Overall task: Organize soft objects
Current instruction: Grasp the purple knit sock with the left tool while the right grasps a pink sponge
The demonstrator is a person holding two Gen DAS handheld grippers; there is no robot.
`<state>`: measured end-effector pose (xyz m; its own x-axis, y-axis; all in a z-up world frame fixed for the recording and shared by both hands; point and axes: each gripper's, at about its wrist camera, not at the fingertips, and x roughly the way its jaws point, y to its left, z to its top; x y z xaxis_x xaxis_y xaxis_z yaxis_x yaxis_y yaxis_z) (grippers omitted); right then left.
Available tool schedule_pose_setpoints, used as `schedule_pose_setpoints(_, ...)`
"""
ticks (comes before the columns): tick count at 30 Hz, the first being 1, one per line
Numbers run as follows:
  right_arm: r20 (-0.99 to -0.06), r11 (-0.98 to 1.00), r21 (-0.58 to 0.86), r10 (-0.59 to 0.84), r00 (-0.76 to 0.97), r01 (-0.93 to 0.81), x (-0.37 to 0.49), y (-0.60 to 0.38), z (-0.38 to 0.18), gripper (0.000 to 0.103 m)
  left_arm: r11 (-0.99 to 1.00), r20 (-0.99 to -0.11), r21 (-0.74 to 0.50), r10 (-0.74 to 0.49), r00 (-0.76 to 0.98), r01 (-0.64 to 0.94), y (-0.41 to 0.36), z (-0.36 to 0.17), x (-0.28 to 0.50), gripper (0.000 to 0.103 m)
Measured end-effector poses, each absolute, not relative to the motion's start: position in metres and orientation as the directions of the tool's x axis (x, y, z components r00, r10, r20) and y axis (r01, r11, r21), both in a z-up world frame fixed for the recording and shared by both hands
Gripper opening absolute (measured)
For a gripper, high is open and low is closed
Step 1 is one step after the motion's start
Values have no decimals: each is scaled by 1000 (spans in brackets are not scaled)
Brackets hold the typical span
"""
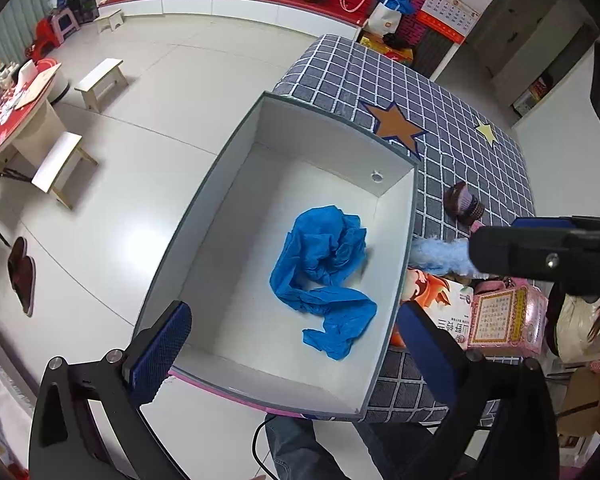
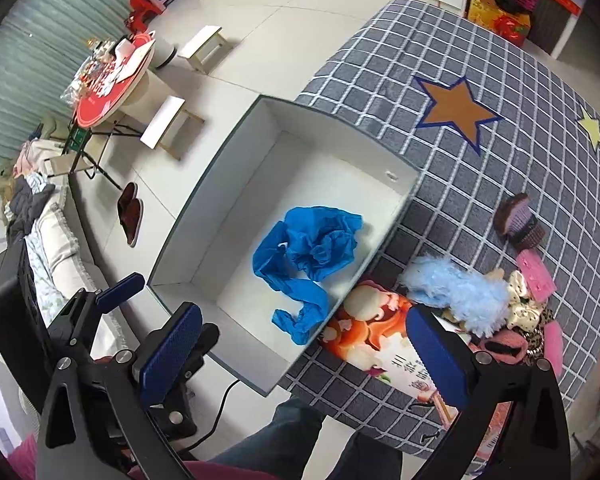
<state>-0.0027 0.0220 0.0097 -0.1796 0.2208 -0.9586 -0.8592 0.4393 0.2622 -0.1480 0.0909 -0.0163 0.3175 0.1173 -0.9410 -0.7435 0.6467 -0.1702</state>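
Observation:
A crumpled blue cloth (image 1: 320,272) (image 2: 306,256) lies loose on the floor of an open white box (image 1: 332,136) (image 2: 340,168). The box sits at the left edge of a table with a grey checked cover (image 1: 380,76) (image 2: 440,40). My left gripper (image 1: 296,356) hangs open above the box's near end, nothing between its pads. My right gripper (image 2: 304,354) is open too, over the box's near right corner. Right of the box lie a light blue fluffy piece (image 1: 440,254) (image 2: 456,292), rolled brown and purple socks (image 1: 462,202) (image 2: 518,220) and a cream bow (image 2: 520,304).
A colourful printed carton (image 1: 440,300) (image 2: 380,340) and a pink box (image 1: 508,316) lie beside the white box. Pink flat pieces (image 2: 536,276) rest near the socks. Left of the table are white stools (image 1: 100,80), dark slippers (image 1: 22,276) and a red round table (image 2: 112,80). A person's legs (image 2: 292,432) are below.

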Motion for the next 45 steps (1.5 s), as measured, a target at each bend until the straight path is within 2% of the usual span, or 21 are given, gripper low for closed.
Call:
schedule_pose_setpoints(15, -958, 695, 276, 251, -135, -664, 117, -93, 24, 103, 840, -937, -155, 41, 346, -520, 51, 3, -44, 103)
schedule_pose_setpoints(21, -968, 821, 250, 220, -119, -512, 184, -159, -4, 103, 896, -948, -140, 1, 317, -422, 33, -2, 16, 103)
schedule_pose_setpoints(31, -957, 898, 247, 167, -236, -365, 230, -210, -91, 103, 918, -970, -209, -152, 190, -336, 20, -57, 144, 103)
schedule_pose_setpoints(41, -913, 883, 324, 198, -356, -340, 242, -197, -137, 103, 945, -992, -118, -123, 3, -304, 4, -140, 231, 103)
schedule_pose_setpoints(45, -905, 877, 333, 194, -380, -346, 242, -189, -147, 103, 955, -997, -18, -39, -64, -295, 0, -166, 246, 103)
